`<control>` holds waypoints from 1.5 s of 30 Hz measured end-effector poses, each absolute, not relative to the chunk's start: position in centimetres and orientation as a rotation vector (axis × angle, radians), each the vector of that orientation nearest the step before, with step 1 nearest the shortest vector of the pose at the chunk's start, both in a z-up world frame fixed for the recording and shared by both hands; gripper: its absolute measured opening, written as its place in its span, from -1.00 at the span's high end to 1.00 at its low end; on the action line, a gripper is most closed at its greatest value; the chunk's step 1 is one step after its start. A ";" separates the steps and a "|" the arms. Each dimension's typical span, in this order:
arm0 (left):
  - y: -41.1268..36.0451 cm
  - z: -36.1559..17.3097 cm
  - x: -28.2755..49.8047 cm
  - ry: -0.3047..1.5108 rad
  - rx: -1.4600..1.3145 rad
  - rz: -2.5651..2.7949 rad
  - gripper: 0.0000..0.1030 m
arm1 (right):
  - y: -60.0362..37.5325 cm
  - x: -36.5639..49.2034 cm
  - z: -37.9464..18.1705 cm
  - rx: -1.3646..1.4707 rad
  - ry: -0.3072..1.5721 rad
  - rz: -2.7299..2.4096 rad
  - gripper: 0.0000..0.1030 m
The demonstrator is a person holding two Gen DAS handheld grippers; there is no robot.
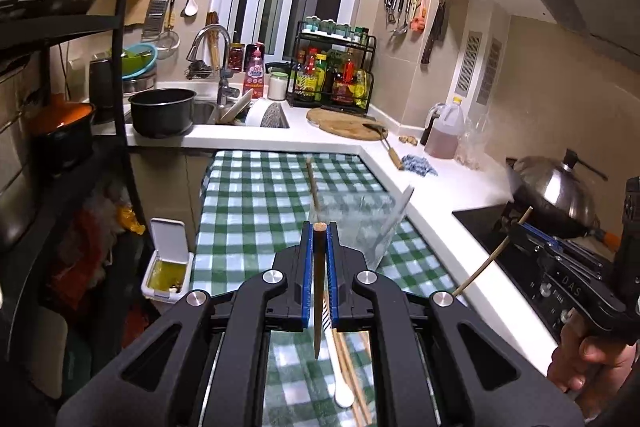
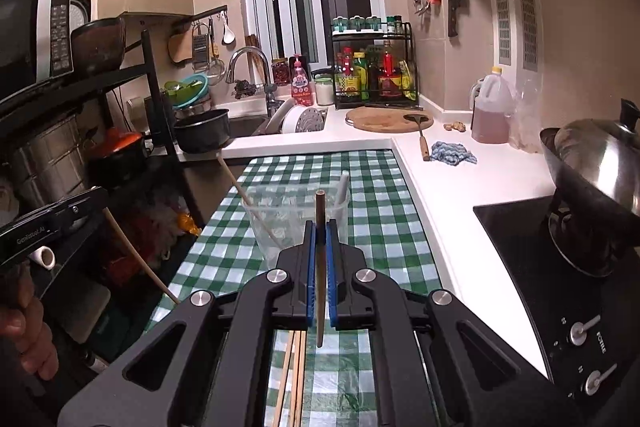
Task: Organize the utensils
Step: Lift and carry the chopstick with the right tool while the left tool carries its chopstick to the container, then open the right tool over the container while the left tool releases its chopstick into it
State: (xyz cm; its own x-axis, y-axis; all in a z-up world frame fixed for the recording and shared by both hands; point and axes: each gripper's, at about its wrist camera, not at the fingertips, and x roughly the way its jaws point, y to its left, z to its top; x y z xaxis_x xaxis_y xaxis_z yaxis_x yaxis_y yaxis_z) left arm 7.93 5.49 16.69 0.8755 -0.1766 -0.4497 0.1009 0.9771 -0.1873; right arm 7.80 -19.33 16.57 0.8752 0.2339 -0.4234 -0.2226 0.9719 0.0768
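My left gripper (image 1: 319,229) is shut on a brown chopstick (image 1: 319,291) that stands nearly upright between its blue pads. My right gripper (image 2: 320,227) is likewise shut on a brown chopstick (image 2: 320,267). Just ahead of both, a clear plastic cup (image 1: 352,227) (image 2: 296,223) stands on the green checked cloth (image 1: 256,211) with one chopstick (image 2: 248,199) and a white utensil (image 2: 342,187) in it. More chopsticks (image 2: 296,367) and a white spoon (image 1: 344,395) lie on the cloth below the grippers. Each view shows the other gripper (image 1: 520,229) (image 2: 100,199) to the side, with its stick.
A white counter (image 1: 436,203) runs along the right, bearing a cutting board (image 2: 388,119), an oil jug (image 2: 490,111), a blue rag (image 2: 454,151) and a wok (image 2: 592,163) on the black cooktop. The sink (image 1: 204,111) lies behind the cloth. A dark shelf rack (image 2: 120,115) stands left.
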 end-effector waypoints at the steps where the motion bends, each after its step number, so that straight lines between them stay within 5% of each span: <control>1: 5.6 17.2 8.4 0.478 -0.169 -0.152 0.88 | -19.3 8.1 17.1 0.029 0.440 0.240 0.90; 17: 4.9 24.8 17.9 0.280 -0.251 -0.226 0.88 | -17.0 15.6 26.5 0.024 0.244 0.242 0.90; 40: 1.9 14.6 26.3 0.541 -0.110 -0.220 0.87 | -14.9 25.0 15.1 0.000 0.502 0.248 0.88; 43: 2.0 14.6 26.2 0.539 -0.112 -0.216 0.75 | -14.8 24.9 14.6 0.002 0.523 0.241 0.60; 45: 2.2 15.0 25.9 0.526 -0.118 -0.211 0.53 | -15.0 24.7 14.5 -0.003 0.526 0.220 0.19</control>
